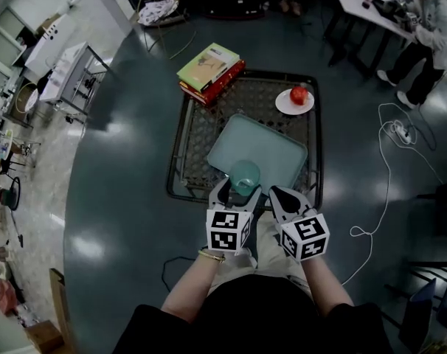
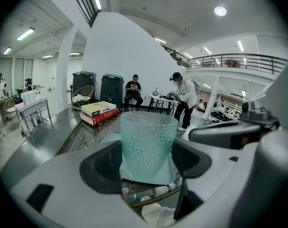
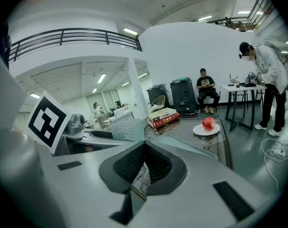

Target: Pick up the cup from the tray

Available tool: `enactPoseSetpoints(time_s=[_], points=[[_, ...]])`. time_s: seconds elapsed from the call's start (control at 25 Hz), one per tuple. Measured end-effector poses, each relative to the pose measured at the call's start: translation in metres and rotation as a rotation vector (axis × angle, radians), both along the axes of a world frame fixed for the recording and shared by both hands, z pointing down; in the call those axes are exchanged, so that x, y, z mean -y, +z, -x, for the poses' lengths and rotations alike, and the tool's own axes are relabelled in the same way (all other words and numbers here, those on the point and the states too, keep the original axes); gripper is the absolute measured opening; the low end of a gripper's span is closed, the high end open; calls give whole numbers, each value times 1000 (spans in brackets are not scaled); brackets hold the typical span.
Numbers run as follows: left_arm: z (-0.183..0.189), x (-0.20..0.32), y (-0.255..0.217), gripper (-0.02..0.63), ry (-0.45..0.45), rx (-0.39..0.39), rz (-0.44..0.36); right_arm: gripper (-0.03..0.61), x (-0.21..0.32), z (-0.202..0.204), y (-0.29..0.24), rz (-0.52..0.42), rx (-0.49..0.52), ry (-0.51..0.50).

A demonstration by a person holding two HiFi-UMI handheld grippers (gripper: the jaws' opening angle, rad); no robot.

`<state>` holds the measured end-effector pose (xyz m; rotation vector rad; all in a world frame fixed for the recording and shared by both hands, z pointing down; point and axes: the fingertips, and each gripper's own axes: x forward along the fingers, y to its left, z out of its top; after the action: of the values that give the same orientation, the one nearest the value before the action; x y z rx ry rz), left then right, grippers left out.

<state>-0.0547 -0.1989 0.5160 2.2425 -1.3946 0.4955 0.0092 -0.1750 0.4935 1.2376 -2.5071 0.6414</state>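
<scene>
Two jaws of the left hand-held gripper (image 1: 236,194) stand around the cup (image 1: 245,174). Its dark pads (image 2: 103,163) lie against the cup wall on either side, so this gripper is clasping the cup. The right hand-held gripper (image 1: 276,192) is clenched, jaws pressed together with nothing between them. It sits just to the right of the cup and apart from it.

The cup is teal, translucent and dimpled. It is upright with its long axis vertical and its mouth pointing up. Its base sits at the near corner of the tray (image 1: 266,140).

The tray is pale and shallow, and lies skewed on the dark mesh worktop (image 1: 196,127).

At the worktop's far left corner is a stack of books (image 1: 211,66). At the far right corner is a white plate (image 1: 286,105) carrying a red fruit (image 1: 299,94). Both are well apart from the cup.
</scene>
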Motion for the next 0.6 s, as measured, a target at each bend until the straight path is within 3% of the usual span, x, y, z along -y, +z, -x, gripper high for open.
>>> enactPoseSetpoints(time_s=[0.6], points=[[9, -37, -20, 331, -2, -7, -27, 5, -33, 6, -11, -37, -26, -17]])
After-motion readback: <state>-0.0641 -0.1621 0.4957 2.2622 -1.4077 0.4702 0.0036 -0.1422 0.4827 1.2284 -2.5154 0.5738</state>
